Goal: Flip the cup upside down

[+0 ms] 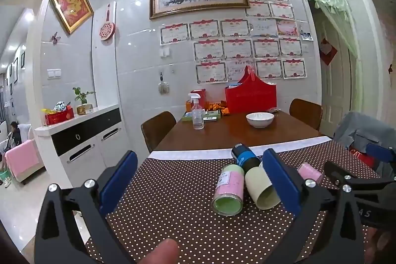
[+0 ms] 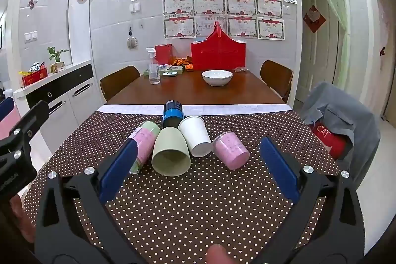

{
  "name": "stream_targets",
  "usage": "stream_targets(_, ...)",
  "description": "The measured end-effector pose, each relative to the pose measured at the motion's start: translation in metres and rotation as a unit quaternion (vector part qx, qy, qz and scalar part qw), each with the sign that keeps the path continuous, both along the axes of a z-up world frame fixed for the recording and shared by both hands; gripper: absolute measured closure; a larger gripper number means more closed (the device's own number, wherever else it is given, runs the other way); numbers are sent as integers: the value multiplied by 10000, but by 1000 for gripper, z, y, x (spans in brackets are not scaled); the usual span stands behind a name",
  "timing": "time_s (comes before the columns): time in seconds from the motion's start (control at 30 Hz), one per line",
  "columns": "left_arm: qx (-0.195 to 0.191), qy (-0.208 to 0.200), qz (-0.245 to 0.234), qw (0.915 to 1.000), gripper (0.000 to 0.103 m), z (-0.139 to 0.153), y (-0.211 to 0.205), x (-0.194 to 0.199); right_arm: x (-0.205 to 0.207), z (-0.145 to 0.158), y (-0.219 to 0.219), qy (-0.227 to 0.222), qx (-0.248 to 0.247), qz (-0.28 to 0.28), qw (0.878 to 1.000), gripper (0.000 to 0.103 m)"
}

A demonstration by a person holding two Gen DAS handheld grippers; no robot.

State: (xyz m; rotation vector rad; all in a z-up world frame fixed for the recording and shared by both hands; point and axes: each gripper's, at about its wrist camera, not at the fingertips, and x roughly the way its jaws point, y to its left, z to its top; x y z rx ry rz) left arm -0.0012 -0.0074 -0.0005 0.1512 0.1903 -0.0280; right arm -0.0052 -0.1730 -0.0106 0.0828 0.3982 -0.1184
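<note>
Several cups lie on their sides on the dotted brown cloth (image 2: 188, 202). In the right wrist view: a pale green cup (image 2: 170, 152) with its mouth toward me, a white paper cup (image 2: 195, 135), a pink cup (image 2: 231, 150), a pink-and-green cup (image 2: 143, 142) and a blue-and-black cup (image 2: 173, 114) behind. My right gripper (image 2: 198, 165) is open and empty, just short of the green cup. My left gripper (image 1: 198, 180) is open and empty; the pink-and-green cup (image 1: 229, 186) and pale green cup (image 1: 261, 186) lie between its fingers, ahead of them. The right gripper's arm (image 1: 358, 180) shows at the right.
The far half of the wooden table (image 2: 193, 93) holds a white bowl (image 2: 217, 77), a spray bottle (image 2: 154, 66), a red gift bag (image 2: 218, 52) and small boxes. Chairs stand on both sides; one at right has a grey jacket (image 2: 344, 115). A white cabinet (image 2: 59, 88) is at left.
</note>
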Motion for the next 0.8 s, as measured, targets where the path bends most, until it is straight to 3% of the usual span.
stream_targets(0.27, -372, 245, -49, 9990, 4, 15, 9, -9, -2, 5, 2, -36, -46, 11, 10000, 6)
stream_targets(0.8, -560, 299, 39, 9980, 4, 15, 19, -5, -6, 13, 4, -121, -29, 17, 9999, 6)
